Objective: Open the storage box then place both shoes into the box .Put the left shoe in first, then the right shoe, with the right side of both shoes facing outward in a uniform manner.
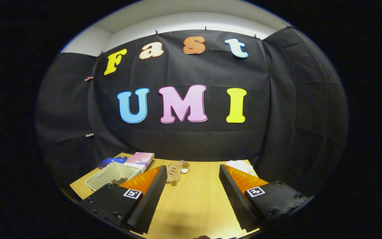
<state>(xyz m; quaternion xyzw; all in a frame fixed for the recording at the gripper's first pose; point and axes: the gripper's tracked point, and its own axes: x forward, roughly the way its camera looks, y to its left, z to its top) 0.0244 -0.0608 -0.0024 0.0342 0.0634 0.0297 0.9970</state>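
- Progress: the box sits on the surface at about 10 o'clock from the fingers, its top open and pale lining showing, so the opening step looks done (or it never had a lid on; I cannot tell).
- One shoe, a tan one, lies on the surface at 12 o'clock, just beyond the left fingertip and outside the box. Which foot it belongs to is too small to tell.
- A white thing peeks out behind the right finger at 1 o'clock; it may be the second shoe, but it is mostly hidden.
- Something dark lies low inside the box, unclear.
- Judged from this, both placements are left to do.
- The gripper has its fingers wide apart, holding nothing and touching nothing; bare surface lies between them.
- A pink booklet lies past the box at 11 o'clock.
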